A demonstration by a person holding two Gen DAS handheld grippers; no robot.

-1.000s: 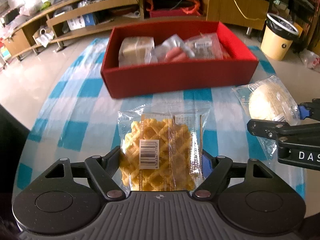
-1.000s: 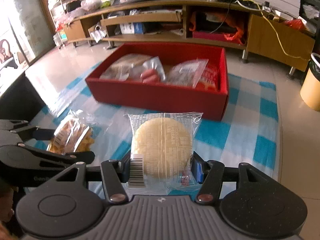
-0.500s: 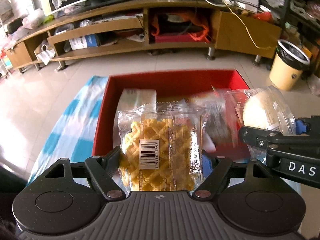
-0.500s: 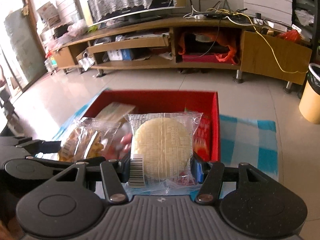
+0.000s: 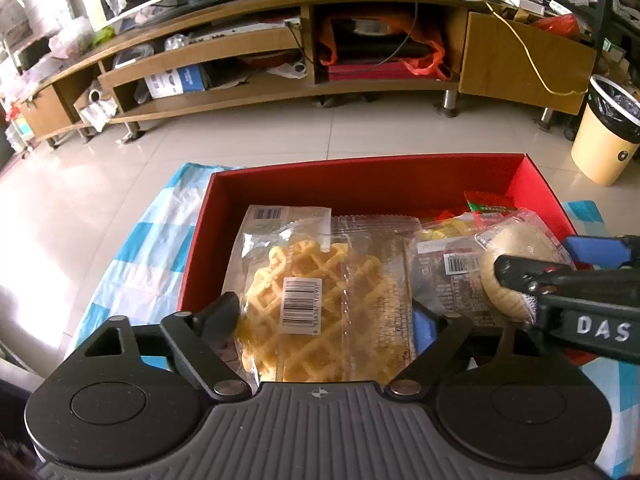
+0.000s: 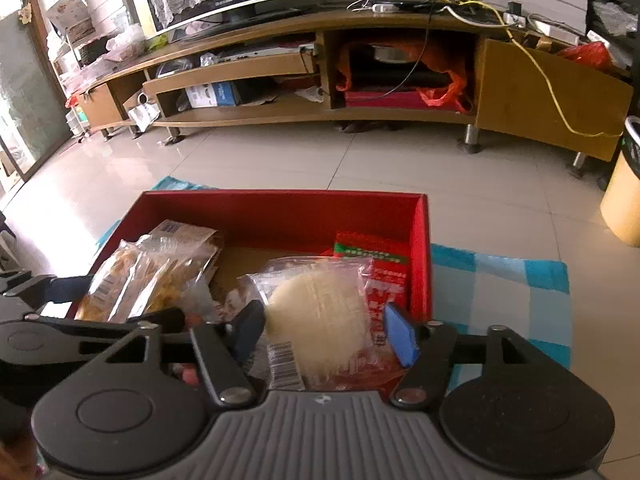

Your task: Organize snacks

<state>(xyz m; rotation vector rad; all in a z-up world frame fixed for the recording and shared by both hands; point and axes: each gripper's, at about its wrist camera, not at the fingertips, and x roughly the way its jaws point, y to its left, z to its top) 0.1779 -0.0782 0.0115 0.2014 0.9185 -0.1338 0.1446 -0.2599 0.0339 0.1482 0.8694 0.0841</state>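
Two tools, left tool [image 5: 328,316] and right tool [image 6: 324,332], spreading apart over the red box [image 5: 360,184]; release waffle pack [image 5: 320,304] and round cake pack [image 6: 320,312] squarely inside its walls.

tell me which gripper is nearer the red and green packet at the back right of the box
Right. The right gripper is opening around the round cake just in front of the red and green packet; the left gripper is over the box's left half.

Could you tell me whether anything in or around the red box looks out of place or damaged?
Nothing stands out. The waffle packet and the round cake packet sit between opening jaws over the red box, among other sealed, intact snack packets. Nothing has spilled.
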